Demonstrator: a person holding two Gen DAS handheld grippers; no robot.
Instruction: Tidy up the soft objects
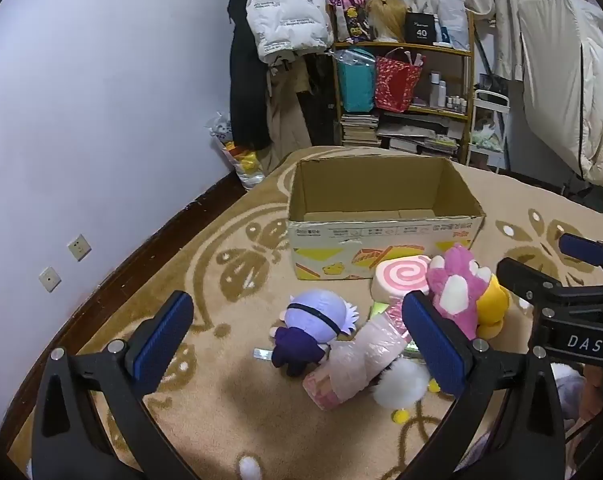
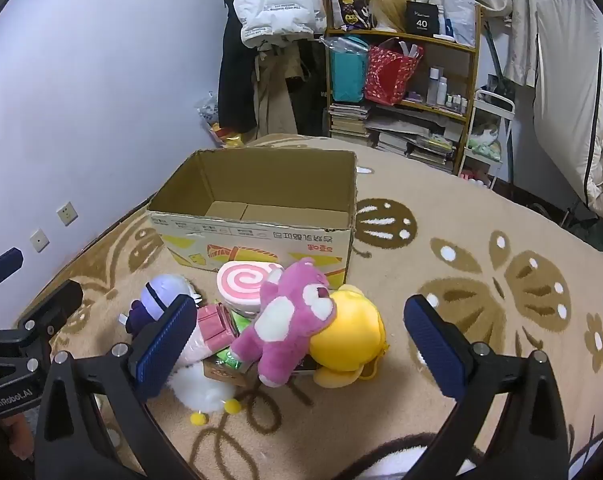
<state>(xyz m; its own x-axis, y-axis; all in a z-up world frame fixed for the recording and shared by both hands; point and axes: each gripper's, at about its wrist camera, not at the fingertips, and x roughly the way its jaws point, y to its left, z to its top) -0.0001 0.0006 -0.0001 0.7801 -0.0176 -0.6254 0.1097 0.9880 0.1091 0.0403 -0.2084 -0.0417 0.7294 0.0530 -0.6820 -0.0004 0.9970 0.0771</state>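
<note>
Blue-padded jaws of both tools sit closest to view: left hand-held gripper [image 1: 297, 344] spread wide with nothing between the pads, right hand-held gripper [image 2: 301, 344] likewise wide apart and holding nothing, both angled down over the patterned carpet [image 2: 481, 248]. Toys all loose in one heap on the carpet, just in front of the cardboard box [image 2: 257, 216]: pink bear plush [image 2: 289, 320] lying on top of the yellow plush [image 2: 351, 340], purple-haired doll [image 1: 313, 328] to the left, pink swirl cushion [image 2: 245, 284] against the box front, a pink wrapped roll [image 1: 357, 356] across the middle, white fluffy toy with yellow feet [image 2: 205, 392] nearest the tools, some green packaging underneath, can't tell what. Box interior looks bare, only the bottom flaps showing. Judgement: task basically not begun, nothing packed yet; every soft item remains to be lifted into the box. Bear sits between the right tool's pads in view, untouched, likely the easiest first pick. Cluttered shelf [image 1: 405, 80] and hanging coats behind, not relevant.
</note>
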